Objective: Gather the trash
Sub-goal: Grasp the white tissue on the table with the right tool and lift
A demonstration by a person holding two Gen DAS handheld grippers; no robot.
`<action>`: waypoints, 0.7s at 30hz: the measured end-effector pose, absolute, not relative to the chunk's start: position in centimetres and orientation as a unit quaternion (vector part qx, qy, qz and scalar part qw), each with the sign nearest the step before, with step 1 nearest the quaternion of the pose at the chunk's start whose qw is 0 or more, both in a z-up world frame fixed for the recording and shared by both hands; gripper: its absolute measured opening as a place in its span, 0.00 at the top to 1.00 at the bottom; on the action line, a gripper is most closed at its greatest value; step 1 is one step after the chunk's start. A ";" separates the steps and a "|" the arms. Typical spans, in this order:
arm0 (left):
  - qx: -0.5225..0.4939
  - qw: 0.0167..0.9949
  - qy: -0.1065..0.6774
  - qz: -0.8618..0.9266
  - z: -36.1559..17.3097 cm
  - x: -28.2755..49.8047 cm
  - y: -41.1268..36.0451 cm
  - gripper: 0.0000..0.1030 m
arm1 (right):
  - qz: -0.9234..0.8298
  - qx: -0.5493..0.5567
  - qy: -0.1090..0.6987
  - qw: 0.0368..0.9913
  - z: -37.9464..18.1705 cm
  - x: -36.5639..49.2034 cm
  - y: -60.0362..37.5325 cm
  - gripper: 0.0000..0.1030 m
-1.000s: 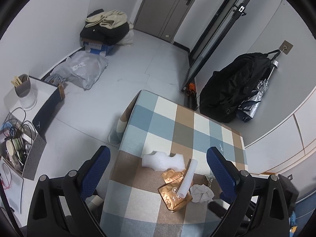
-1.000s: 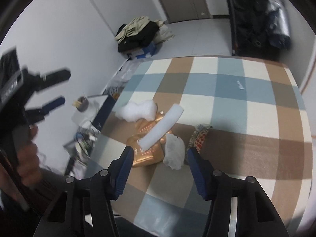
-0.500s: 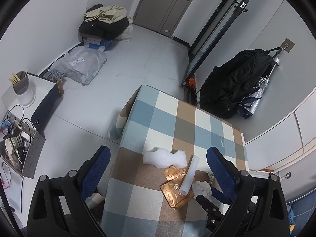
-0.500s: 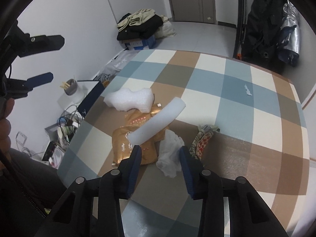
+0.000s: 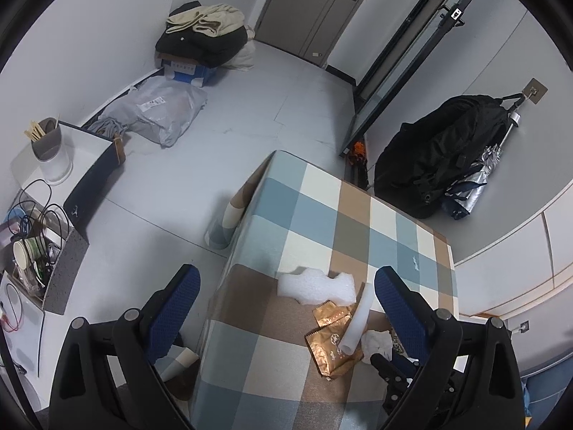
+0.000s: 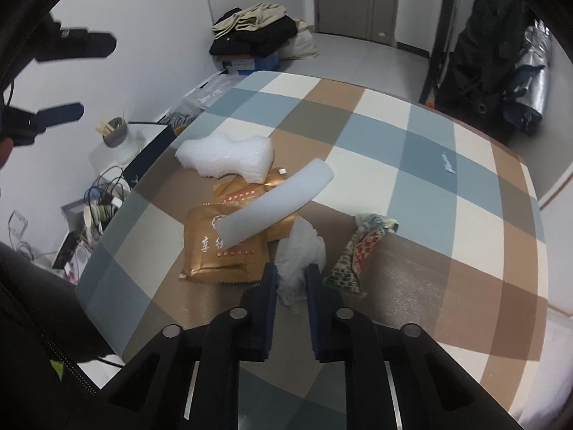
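I'm closing my right gripper (image 6: 292,279) on the tissue (image 6: 301,251), a crumpled white wad lying on the table (image 6: 412,165) near its front edge; the wad is sitting between the blue pads (image 6: 270,286) and bulging out beyond the tips, and the pads are pressing its lower folds. Just left of it a gold packet (image 6: 218,254) is lying flat with a second gold packet (image 6: 247,191) tucked behind, and a white foam tube (image 6: 275,202) is resting slantwise across both. Behind those a lumpy white foam block (image 6: 225,157) is sitting, and just right of the tissue a patterned red and green wrapper (image 6: 358,251) is lying crumpled. I'm holding my left gripper (image 5: 286,304) wide apart, clear of the table's left edge, nothing between its fingers. The table is wearing a cloth checked in blue, cream and brown. Around it I'm seeing a pale floor, a pile of clothes (image 5: 204,36) on a box by the wall, a grey bag (image 5: 161,111), a black backpack (image 5: 437,147) hanging from a wall hook, and a closed door (image 5: 315,3).
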State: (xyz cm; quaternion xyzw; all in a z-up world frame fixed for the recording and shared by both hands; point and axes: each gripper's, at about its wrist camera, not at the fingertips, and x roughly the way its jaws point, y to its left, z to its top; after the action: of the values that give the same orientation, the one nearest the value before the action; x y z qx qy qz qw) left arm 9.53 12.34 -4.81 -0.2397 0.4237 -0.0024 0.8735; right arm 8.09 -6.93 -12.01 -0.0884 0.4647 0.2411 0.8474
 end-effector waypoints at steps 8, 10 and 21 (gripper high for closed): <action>-0.254 0.867 0.427 -0.041 -5.1 9.6 11.7 0.06 | 0.266 -0.039 0.446 0.854 -9.8 7.5 -8.2 0.90; -0.254 0.867 0.426 -0.040 -5.1 9.5 11.7 0.06 | 0.269 -0.039 0.432 0.860 -8.9 7.2 -8.4 0.90; -0.221 0.866 0.446 -0.053 -5.4 10.2 8.9 0.06 | 0.275 0.014 0.399 0.875 -6.3 6.5 -12.0 0.90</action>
State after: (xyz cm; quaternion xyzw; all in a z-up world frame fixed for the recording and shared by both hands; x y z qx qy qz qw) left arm 10.24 8.90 -5.41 -0.2208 0.4457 -0.0527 0.8659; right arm 6.45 -12.01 -6.32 0.0137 0.3991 0.2750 0.8746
